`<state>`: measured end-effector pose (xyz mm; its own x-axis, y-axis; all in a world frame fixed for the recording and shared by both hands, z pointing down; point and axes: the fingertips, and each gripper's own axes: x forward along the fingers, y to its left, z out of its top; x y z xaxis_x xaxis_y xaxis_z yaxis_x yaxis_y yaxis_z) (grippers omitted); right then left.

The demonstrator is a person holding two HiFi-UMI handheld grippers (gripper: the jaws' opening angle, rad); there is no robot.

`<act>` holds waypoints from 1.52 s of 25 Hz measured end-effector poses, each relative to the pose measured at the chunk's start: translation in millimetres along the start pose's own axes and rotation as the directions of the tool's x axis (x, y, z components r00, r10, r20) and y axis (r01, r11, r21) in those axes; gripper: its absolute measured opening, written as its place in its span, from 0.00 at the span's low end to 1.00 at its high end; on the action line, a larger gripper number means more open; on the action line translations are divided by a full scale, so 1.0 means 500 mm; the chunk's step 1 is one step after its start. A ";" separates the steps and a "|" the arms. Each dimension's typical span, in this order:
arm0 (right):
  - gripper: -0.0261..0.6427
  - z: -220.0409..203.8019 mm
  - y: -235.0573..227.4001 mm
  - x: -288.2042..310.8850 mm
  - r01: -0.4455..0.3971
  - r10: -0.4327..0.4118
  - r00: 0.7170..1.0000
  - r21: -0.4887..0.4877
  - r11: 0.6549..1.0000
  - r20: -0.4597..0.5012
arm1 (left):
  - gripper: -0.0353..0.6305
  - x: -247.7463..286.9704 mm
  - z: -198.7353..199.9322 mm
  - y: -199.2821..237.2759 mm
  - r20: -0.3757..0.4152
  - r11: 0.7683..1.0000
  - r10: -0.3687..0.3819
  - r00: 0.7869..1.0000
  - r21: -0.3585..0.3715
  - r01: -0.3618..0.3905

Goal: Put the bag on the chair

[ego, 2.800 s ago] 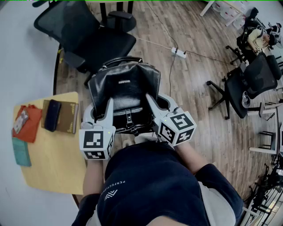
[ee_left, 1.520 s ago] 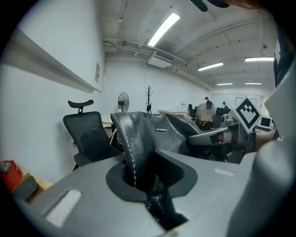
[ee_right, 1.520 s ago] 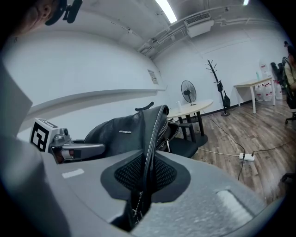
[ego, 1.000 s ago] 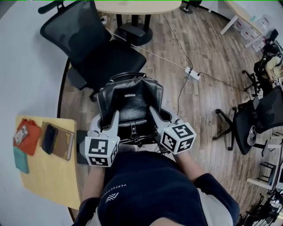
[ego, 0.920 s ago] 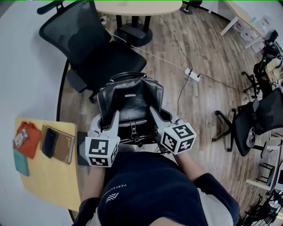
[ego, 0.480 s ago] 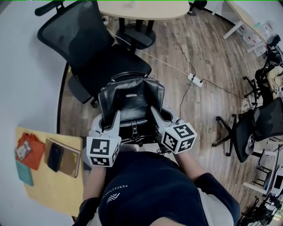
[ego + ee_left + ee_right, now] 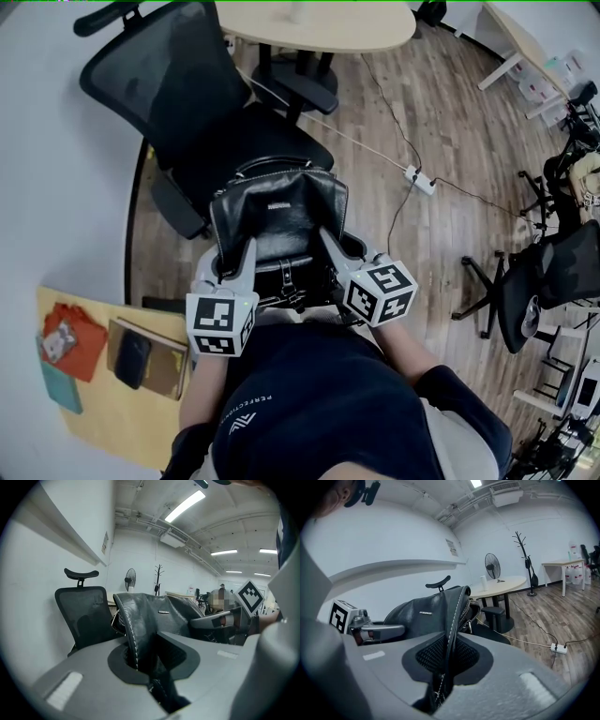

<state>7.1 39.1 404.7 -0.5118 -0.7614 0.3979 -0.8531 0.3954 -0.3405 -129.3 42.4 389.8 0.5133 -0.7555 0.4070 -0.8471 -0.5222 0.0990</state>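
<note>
Black leather bag (image 7: 277, 220) with white stitching is hanging between the two grippers, in front of the person's dark-shirted torso and just short of the black mesh office chair (image 7: 234, 141). In the head view the bag's handle end is overlapping the front edge of the chair's seat. No view is showing whether the bag is touching the seat.

On the bag's left side, the left gripper (image 7: 225, 262) is clamping the stitched side edge. In the left gripper view the seam (image 7: 133, 634) is running straight down between the closed jaws. On the other side, the right gripper (image 7: 342, 246) is pinching the bag's right edge in the same way (a thin stitched fold (image 7: 451, 634) is being squeezed between its ribbed pads). Both grippers are sitting at about the same height, with their marker cubes toward the person.

Beyond the chair, a round light-wood table (image 7: 319, 21) is standing on the plank floor. A white power strip (image 7: 419, 180) is lying on the floor to the right. At lower left, a yellow wooden tabletop (image 7: 103, 422) is carrying an orange pouch (image 7: 70, 337) and a brown notebook (image 7: 164, 370).
</note>
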 end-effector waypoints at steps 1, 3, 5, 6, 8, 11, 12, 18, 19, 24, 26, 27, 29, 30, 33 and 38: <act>0.10 0.001 0.002 0.010 0.002 -0.002 1.000 -0.003 1.000 -0.001 | 0.16 0.004 -0.002 0.011 0.003 1.000 -0.003 1.000 -0.001 0.003; 0.10 0.006 0.004 0.031 0.005 -0.005 1.000 -0.007 1.000 -0.003 | 0.16 0.014 0.002 0.032 0.007 1.000 -0.003 1.000 -0.003 0.003; 0.10 0.007 0.005 0.042 0.005 -0.005 1.000 -0.006 1.000 -0.014 | 0.16 0.020 0.001 0.042 0.001 1.000 -0.002 1.000 -0.009 0.002; 0.10 0.007 0.004 0.045 0.006 -0.007 1.000 -0.007 1.000 -0.021 | 0.16 0.021 -0.002 0.043 -0.003 1.000 -0.005 1.000 -0.013 0.005; 0.10 0.007 0.001 0.053 0.011 -0.012 1.000 -0.014 1.000 -0.027 | 0.16 0.028 -0.004 0.049 -0.004 1.000 -0.010 1.000 -0.022 0.010; 0.10 0.012 -0.009 0.072 0.007 -0.008 1.000 -0.019 1.000 -0.030 | 0.16 0.042 -0.003 0.059 -0.003 1.000 -0.004 1.000 -0.027 0.004; 0.10 0.013 -0.013 0.080 0.001 -0.002 0.999 -0.018 1.000 -0.035 | 0.16 0.048 -0.003 0.062 -0.006 1.000 0.001 1.000 -0.030 -0.002; 0.10 0.031 -0.045 0.136 -0.045 0.043 0.996 -0.023 0.999 -0.073 | 0.16 0.092 0.003 0.089 -0.028 0.997 0.052 0.998 -0.058 -0.054; 0.10 0.037 -0.052 0.146 -0.053 0.051 0.996 -0.023 0.998 -0.077 | 0.16 0.103 0.008 0.093 -0.030 0.996 0.061 0.998 -0.061 -0.063; 0.11 0.066 -0.100 0.207 -0.084 0.082 0.992 -0.019 0.996 -0.099 | 0.16 0.167 0.026 0.119 -0.057 0.992 0.095 0.994 -0.075 -0.099; 0.11 0.078 -0.122 0.232 -0.096 0.094 0.989 -0.010 0.995 -0.113 | 0.16 0.198 0.034 0.129 -0.070 0.990 0.107 0.992 -0.080 -0.113; 0.11 0.084 -0.134 0.244 -0.101 0.099 0.988 -0.007 0.995 -0.119 | 0.16 0.213 0.039 0.134 -0.076 0.990 0.112 0.991 -0.083 -0.118; 0.11 0.095 -0.156 0.268 -0.108 0.107 0.986 -0.002 0.994 -0.129 | 0.16 0.244 0.046 0.145 -0.090 0.988 0.120 0.989 -0.087 -0.127; 0.11 0.100 -0.166 0.279 -0.112 0.111 0.985 0.000 0.994 -0.132 | 0.16 0.257 0.049 0.150 -0.096 0.987 0.123 0.988 -0.088 -0.132; 0.11 0.108 -0.187 0.306 -0.121 0.121 0.983 0.008 0.993 -0.136 | 0.16 0.289 0.054 0.164 -0.103 0.986 0.135 0.986 -0.087 -0.144; 0.10 0.140 -0.241 0.365 -0.115 0.117 0.983 0.026 0.993 -0.139 | 0.17 0.372 0.081 0.197 -0.127 0.986 0.141 0.982 -0.067 -0.150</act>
<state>23.6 -183.4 458.6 -0.6175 -0.6312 0.4693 -0.7857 0.4668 -0.4059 -111.6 -165.7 438.6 0.3672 -0.7654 0.5285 -0.9218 -0.3752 0.0971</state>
